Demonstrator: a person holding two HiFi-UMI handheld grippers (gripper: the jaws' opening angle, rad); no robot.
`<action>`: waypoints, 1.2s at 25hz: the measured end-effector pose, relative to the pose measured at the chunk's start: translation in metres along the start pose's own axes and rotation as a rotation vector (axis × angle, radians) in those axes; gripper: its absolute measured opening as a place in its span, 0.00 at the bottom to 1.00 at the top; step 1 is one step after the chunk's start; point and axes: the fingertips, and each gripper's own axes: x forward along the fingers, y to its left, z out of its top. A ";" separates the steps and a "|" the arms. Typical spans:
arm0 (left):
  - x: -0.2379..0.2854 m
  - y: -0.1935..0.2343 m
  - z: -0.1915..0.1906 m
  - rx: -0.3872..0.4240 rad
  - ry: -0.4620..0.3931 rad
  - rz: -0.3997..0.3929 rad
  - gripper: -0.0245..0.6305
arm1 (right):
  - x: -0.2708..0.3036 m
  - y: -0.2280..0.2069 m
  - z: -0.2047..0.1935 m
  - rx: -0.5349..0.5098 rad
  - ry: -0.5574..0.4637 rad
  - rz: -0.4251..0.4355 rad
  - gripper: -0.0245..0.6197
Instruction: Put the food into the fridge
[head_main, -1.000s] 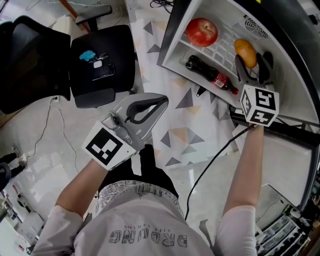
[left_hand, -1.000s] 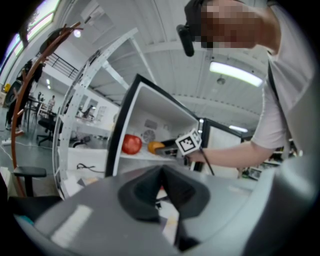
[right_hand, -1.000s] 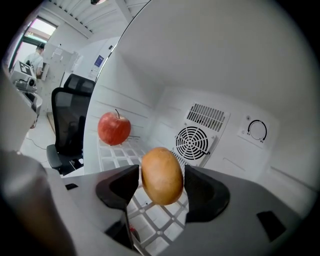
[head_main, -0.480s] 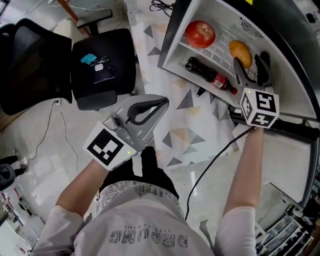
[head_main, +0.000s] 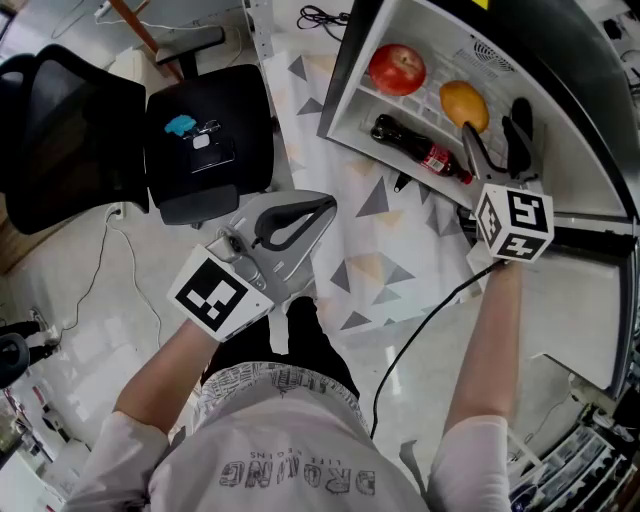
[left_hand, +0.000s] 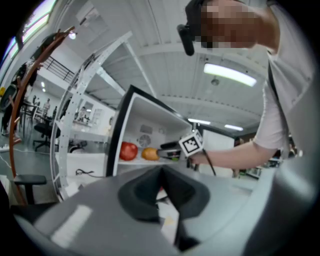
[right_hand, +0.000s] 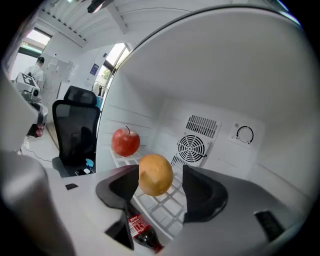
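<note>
An orange (head_main: 464, 105) rests on the white wire shelf (head_main: 436, 92) of the open fridge, beside a red apple (head_main: 397, 68). A dark cola bottle (head_main: 425, 153) lies below them on its side. My right gripper (head_main: 492, 122) is open just in front of the orange, its fingers apart and not pressing it. In the right gripper view the orange (right_hand: 155, 174) shows between the spread jaws, with the apple (right_hand: 125, 141) behind and the bottle (right_hand: 140, 230) beneath. My left gripper (head_main: 325, 203) hangs over the floor, shut on nothing.
A black office chair (head_main: 205, 130) with a small blue item (head_main: 180, 125) stands at the left. A pale mat with triangle print (head_main: 380, 270) covers the floor in front of the fridge. A black cable (head_main: 420, 330) trails from the right gripper.
The right gripper's jaws have let go of the orange and drawn back slightly; the orange stays on the shelf. The left gripper has not moved.
</note>
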 end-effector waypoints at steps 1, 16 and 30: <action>-0.002 -0.001 0.001 0.003 -0.002 -0.003 0.05 | -0.003 0.001 0.002 0.003 -0.003 -0.004 0.44; -0.023 -0.016 0.036 0.069 -0.031 -0.075 0.05 | -0.078 0.037 0.039 0.127 -0.070 -0.009 0.44; -0.052 -0.027 0.060 0.143 -0.033 -0.169 0.05 | -0.154 0.094 0.068 0.299 -0.140 0.006 0.29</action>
